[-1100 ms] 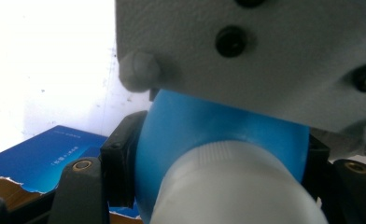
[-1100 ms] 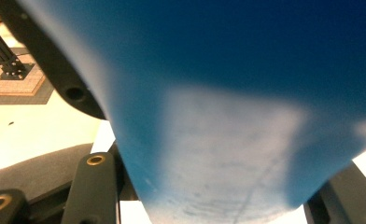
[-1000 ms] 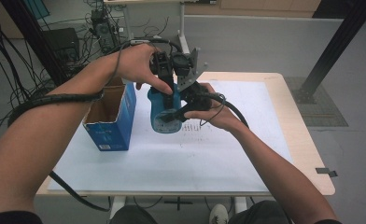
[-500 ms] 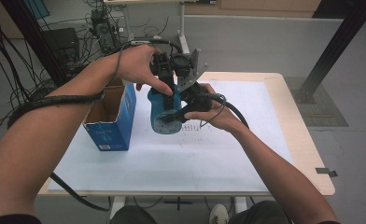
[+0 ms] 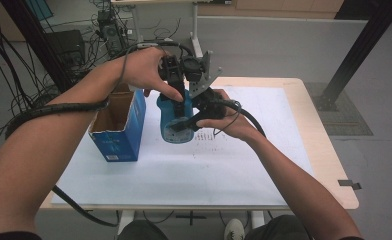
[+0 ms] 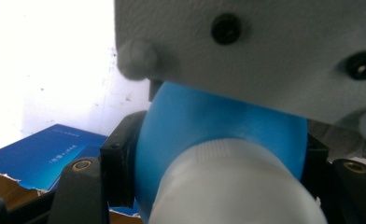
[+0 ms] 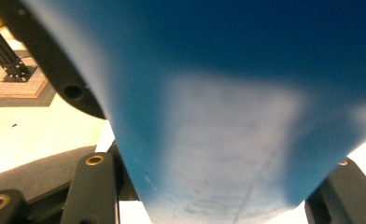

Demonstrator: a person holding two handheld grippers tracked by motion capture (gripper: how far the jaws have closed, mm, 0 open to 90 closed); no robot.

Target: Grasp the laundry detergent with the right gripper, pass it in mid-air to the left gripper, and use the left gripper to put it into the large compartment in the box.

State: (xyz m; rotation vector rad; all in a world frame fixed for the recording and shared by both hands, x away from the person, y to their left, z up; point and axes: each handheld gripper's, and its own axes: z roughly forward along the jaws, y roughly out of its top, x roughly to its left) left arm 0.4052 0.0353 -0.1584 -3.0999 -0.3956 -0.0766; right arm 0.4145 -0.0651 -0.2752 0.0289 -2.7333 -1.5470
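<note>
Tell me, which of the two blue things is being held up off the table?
The blue bottle, clamped by both grippers above the table. The other, the blue box, stands open on the table to its left, untouched.

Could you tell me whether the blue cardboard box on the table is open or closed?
Open: the blue cardboard box shows its brown inside from above, and its top edge looks torn.

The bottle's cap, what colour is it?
White, on the blue plastic bottle; the ribbed white cap shows best in the left gripper view.
</note>
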